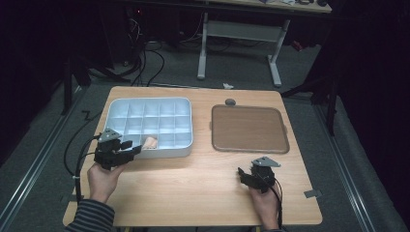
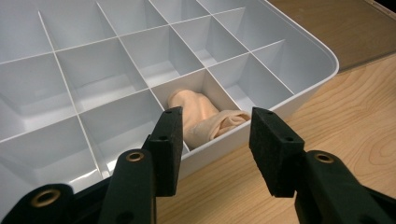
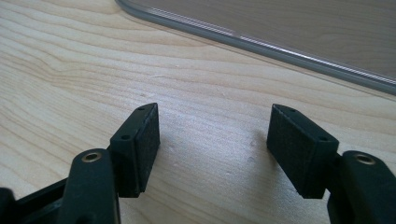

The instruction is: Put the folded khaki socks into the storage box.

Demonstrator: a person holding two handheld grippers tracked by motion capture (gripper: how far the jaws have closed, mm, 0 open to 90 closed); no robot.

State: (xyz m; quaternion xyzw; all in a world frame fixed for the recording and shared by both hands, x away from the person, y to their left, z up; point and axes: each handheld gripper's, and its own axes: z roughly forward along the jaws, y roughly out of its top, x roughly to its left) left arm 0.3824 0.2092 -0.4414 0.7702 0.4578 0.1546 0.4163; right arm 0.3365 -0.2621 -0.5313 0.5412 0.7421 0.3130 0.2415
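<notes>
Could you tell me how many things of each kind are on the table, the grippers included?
White divided organiser box: 1
Peach rolled cloth item, in a front compartment: 1
Brown flat tray: 1
Grippers, left gripper and right gripper, both open: 2
Total: 5

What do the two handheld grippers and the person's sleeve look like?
Both the left gripper and the right gripper are black, each topped by a grey three-cornered plate and trailing a black cable. Their jaws carry flat black foam-like pads on arms with brass-coloured rivets. The sleeve is dark and light striped.

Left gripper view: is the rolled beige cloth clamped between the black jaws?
No: the rolled beige cloth lies in a front compartment of the white divided tray, beyond the open left gripper.
</notes>
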